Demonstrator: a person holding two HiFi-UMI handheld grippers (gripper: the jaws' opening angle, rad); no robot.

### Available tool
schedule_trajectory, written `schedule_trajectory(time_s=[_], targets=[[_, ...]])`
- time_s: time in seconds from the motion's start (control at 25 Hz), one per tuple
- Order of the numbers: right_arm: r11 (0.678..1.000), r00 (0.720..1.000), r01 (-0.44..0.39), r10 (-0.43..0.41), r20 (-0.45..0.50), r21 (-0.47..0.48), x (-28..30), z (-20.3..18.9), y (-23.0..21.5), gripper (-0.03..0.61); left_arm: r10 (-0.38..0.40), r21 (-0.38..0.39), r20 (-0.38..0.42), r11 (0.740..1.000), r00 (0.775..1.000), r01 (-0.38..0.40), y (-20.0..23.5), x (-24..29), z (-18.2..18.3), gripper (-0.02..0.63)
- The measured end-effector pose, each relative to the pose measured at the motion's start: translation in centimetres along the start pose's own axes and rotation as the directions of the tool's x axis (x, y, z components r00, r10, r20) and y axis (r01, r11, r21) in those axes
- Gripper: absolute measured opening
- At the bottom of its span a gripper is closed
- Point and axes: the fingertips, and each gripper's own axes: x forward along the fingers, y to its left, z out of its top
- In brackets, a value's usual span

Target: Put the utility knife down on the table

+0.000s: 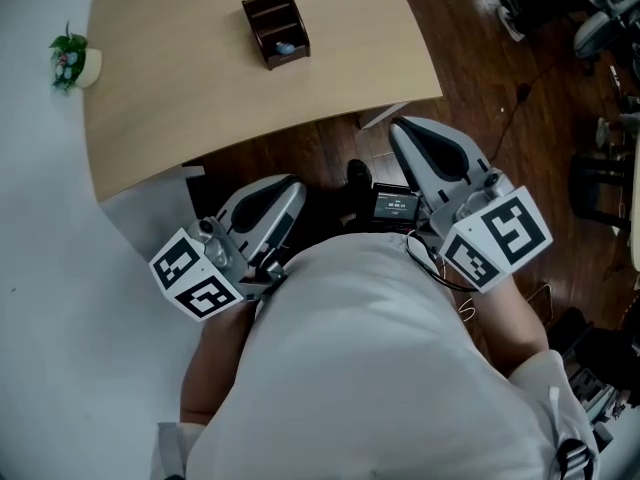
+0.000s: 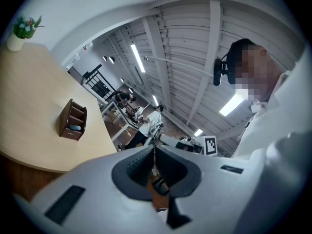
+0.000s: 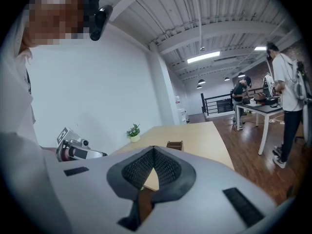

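I see no utility knife clearly. A small bluish item (image 1: 286,46) lies in the lower slot of a dark brown desk organizer (image 1: 275,28) on the light wooden table (image 1: 180,98); I cannot tell what it is. Both grippers hang close to the person's body, short of the table's near edge. My left gripper (image 1: 288,196) is shut with nothing in it, its jaw tips meeting in the left gripper view (image 2: 154,148). My right gripper (image 1: 404,134) is also shut and empty, seen in the right gripper view (image 3: 154,149). The organizer (image 2: 73,120) (image 3: 174,145) shows in both gripper views.
A small potted plant (image 1: 70,58) stands at the table's far left edge. Dark wood floor (image 1: 470,58) lies to the right, with cables and chair bases at the far right. People (image 3: 287,82) stand at another table in the background.
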Motion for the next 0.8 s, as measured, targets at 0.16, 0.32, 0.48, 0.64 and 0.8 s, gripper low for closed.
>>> schedule_trajectory(time_s=[0.16, 0.32, 0.48, 0.64, 0.8], targets=[[1.0, 1.0, -0.014, 0.014, -0.013, -0.011, 0.4, 0.5, -0.7, 0.0, 0.008, -0.002, 0.015, 1.0, 1.0, -0.008, 0.1, 0.6, 0.5, 0.003], [0.999, 0.999, -0.027, 0.027, -0.029, -0.024, 2.0, 0.4, -1.2, 0.0, 0.014, -0.013, 0.022, 1.0, 1.0, -0.014, 1.4, 0.9, 0.9, 0.003], [0.998, 0.998, -0.042, 0.04, -0.04, -0.038, 3.9, 0.5, -1.5, 0.0, 0.015, -0.011, 0.024, 1.0, 1.0, -0.015, 2.7, 1.1, 1.7, 0.003], [0.997, 0.998, -0.052, 0.05, -0.043, -0.051, 4.3, 0.8, -1.7, 0.0, 0.018, -0.006, 0.022, 1.0, 1.0, -0.018, 2.7, 1.3, 1.9, 0.003], [0.996, 0.997, -0.067, 0.064, -0.047, -0.058, 4.6, 0.9, -1.7, 0.0, 0.026, -0.004, 0.028, 1.0, 0.999, -0.026, 2.7, 1.4, 2.0, 0.003]])
